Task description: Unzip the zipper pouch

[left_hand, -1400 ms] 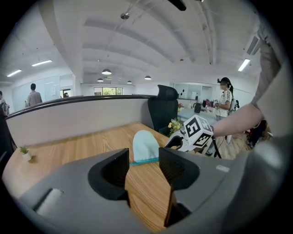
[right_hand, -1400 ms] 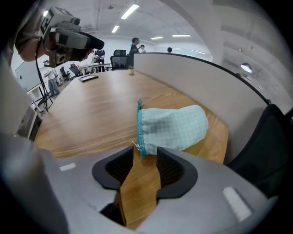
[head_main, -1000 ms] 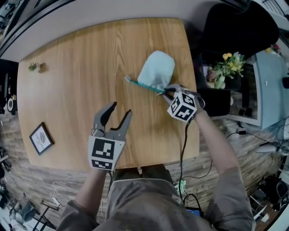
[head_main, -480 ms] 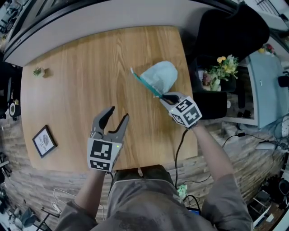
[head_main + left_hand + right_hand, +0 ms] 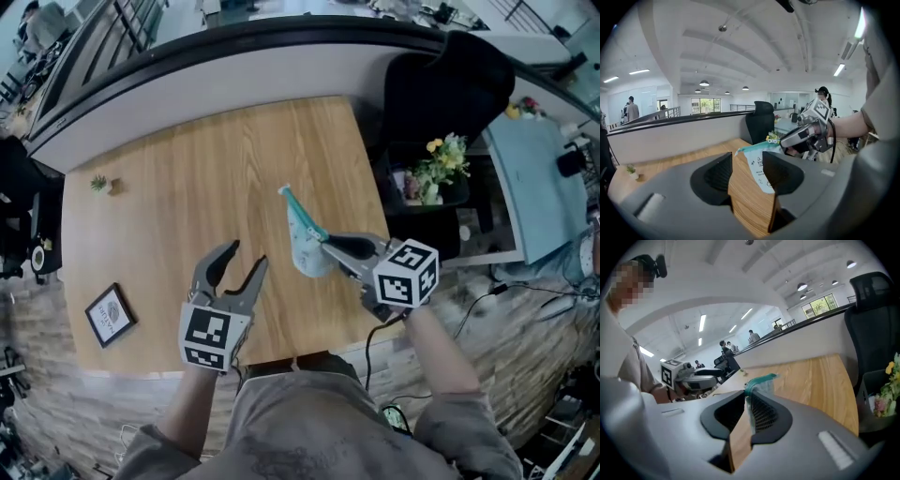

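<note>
A pale blue zipper pouch (image 5: 306, 249) with a teal zipper edge hangs above the wooden table (image 5: 187, 187), tilted with one end up. My right gripper (image 5: 327, 243) is shut on its near right end. In the right gripper view the pouch (image 5: 760, 385) sits between the jaws of my right gripper (image 5: 749, 411), pressed against one mesh pad. My left gripper (image 5: 246, 258) is open and empty, a short way left of the pouch. In the left gripper view the pouch (image 5: 759, 166) shows beyond the jaws of my left gripper (image 5: 746, 171).
A small framed picture (image 5: 111, 315) lies at the table's near left corner. A tiny plant (image 5: 101, 184) stands far left. A black chair (image 5: 441, 84) and a pot of flowers (image 5: 436, 169) stand just past the table's right edge.
The right gripper closed on the pouch's end and lifted it off the table, carrying it nearer and leftward. The pouch now hangs tilted. The left gripper stayed open in place.
</note>
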The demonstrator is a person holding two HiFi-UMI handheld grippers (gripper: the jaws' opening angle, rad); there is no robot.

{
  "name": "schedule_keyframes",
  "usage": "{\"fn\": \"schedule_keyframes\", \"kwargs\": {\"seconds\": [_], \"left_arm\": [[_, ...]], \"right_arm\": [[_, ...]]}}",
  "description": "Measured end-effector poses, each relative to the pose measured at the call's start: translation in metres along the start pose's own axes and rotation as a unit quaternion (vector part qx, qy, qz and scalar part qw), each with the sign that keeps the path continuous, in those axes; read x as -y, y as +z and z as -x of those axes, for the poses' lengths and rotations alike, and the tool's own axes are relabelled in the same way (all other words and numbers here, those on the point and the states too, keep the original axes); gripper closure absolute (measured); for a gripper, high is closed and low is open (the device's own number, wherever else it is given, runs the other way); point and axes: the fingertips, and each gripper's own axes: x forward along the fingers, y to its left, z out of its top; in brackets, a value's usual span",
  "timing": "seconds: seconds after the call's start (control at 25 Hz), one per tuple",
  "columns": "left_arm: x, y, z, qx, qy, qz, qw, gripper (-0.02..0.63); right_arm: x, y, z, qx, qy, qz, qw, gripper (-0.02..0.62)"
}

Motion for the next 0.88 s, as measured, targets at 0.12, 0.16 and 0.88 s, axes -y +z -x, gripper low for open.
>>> {"fn": "schedule_keyframes", "kwargs": {"seconds": [0.12,0.16,0.88], "left_arm": [[-0.001,0.016,0.018,0.032,-0.005,0.023,0.9992,0.403],[-0.002,0.019,0.025,0.040,-0.005,0.033,0.9986,0.403],[0.026,0.065,0.103,0.075,-0.132,-0.005,0.9884,0.413]], "right_arm": [[-0.039,0.012,0.013,0.036,0.022,-0.026,0.999,0.540],[-0.051,0.014,0.017,0.048,0.028,-0.036,0.998,0.540],[-0.144,0.046,0.043,0.095,0.093,-0.025,0.991,0.541]]}}
